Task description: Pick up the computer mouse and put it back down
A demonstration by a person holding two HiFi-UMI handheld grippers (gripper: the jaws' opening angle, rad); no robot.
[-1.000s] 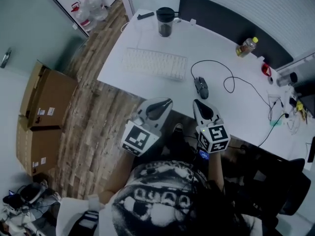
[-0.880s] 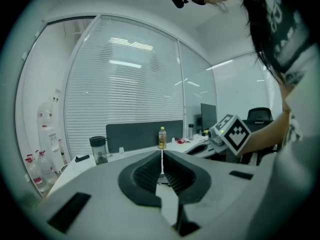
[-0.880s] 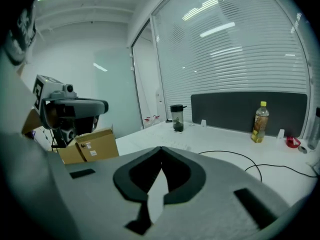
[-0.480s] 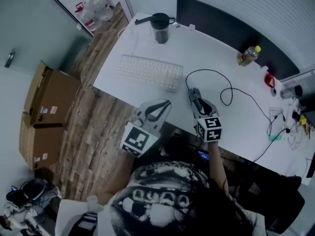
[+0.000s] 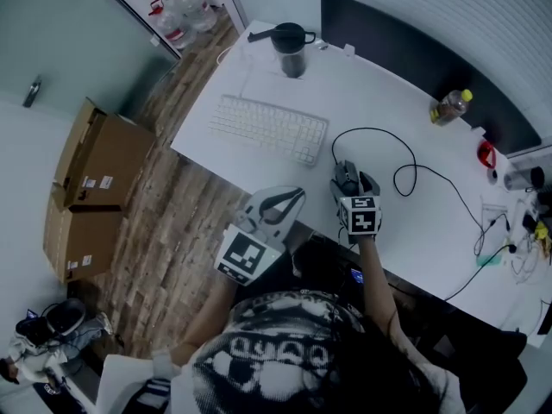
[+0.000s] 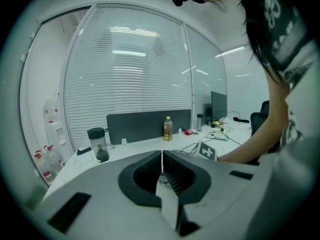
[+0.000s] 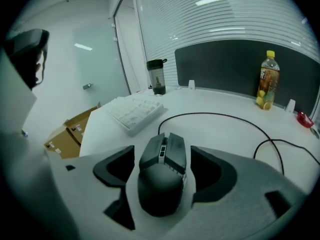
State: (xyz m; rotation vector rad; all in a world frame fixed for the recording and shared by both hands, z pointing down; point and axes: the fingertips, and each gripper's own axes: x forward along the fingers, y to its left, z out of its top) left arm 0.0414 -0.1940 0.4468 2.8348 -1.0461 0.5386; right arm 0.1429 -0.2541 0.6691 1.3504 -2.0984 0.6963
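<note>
The black wired computer mouse (image 7: 162,176) lies on the white desk (image 5: 405,218), near its front edge. My right gripper (image 7: 162,154) straddles it. The jaws are opening, the mouse is between them, and a gap shows on either side of it. In the head view the mouse (image 5: 347,173) pokes out just beyond the right gripper (image 5: 354,184). My left gripper (image 5: 289,197) hangs off the desk's front edge, over the floor, with its jaws shut and empty; in its own view the left gripper (image 6: 161,161) points across the desk.
A white keyboard (image 5: 267,128) lies left of the mouse, whose black cable (image 5: 379,132) loops behind it. A dark tumbler (image 5: 291,50) and a drink bottle (image 5: 453,106) stand at the back by a dark partition. Cardboard boxes (image 5: 95,171) sit on the floor at left.
My right gripper has come down and forward from in front of the desk onto the mouse, and its jaws have spread around it. The left gripper has shifted only slightly.
</note>
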